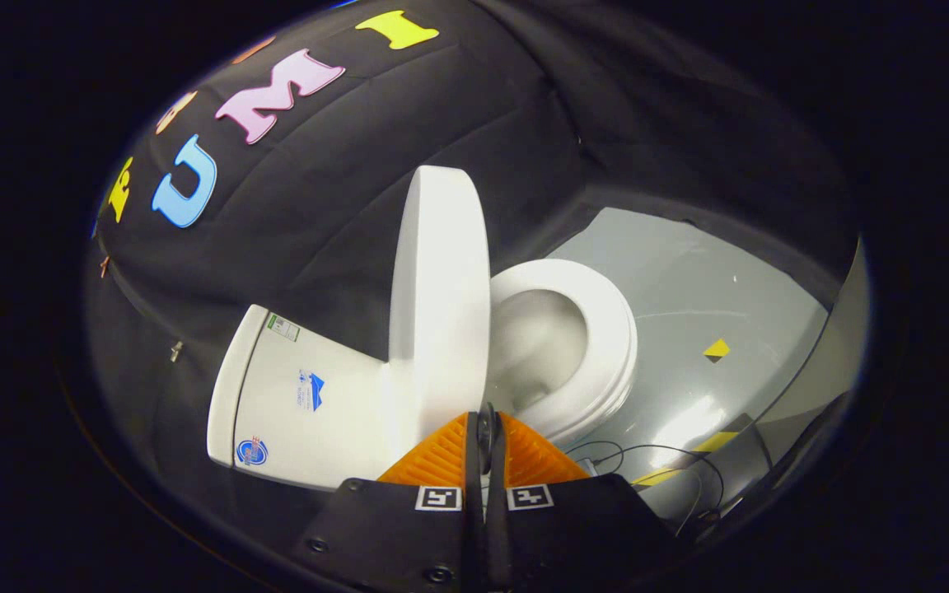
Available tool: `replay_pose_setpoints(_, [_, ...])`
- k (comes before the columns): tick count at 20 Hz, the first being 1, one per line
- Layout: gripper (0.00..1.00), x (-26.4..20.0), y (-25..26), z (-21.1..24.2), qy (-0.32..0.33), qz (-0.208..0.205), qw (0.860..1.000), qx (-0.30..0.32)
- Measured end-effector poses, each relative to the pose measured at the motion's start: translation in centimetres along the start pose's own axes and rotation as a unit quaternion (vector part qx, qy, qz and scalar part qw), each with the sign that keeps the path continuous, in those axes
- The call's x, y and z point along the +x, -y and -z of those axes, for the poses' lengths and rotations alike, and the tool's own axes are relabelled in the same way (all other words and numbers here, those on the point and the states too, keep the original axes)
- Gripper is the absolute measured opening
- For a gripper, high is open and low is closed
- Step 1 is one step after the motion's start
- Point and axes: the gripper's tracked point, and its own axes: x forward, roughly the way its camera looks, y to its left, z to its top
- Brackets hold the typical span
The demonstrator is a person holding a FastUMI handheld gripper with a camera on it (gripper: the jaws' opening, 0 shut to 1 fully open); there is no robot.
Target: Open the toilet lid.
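A white toilet lies tilted across the gripper view, its tank (301, 395) to the left and its seat (606, 329) to the right. The lid (439, 280) stands raised, nearly upright and seen almost edge-on, between tank and seat. The bowl (536, 338) lies uncovered beyond the lid. My gripper (487, 422) is shut, its two fingers pressed together with nothing between them. The tips sit just short of the lid's lower edge, by the hinge end of the seat; I cannot tell whether they touch it.
The toilet stands on a glossy grey floor (713, 280) with a small yellow marker (717, 348) to the right of the seat. Thin black cables (647, 451) run over the floor near my fingers. Black cloth walls close in behind and around the toilet.
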Motion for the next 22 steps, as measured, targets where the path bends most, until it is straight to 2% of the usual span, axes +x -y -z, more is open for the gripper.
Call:
replay_pose_setpoints(2, [0.06, -0.5, -1.3, -0.1, 0.018, 0.028, 0.999, -0.032])
replay_pose_setpoints(5, [0.06, -1.6, -4.0, 0.1, 0.042, 0.048, 0.996, -0.065])
replay_pose_setpoints(9, [0.06, -2.8, -7.2, 0.4, 0.081, 0.079, 0.986, -0.125])
replay_pose_setpoints(22, [0.06, -4.2, -16.8, 3.7, 0.134, 0.078, 0.963, -0.221])
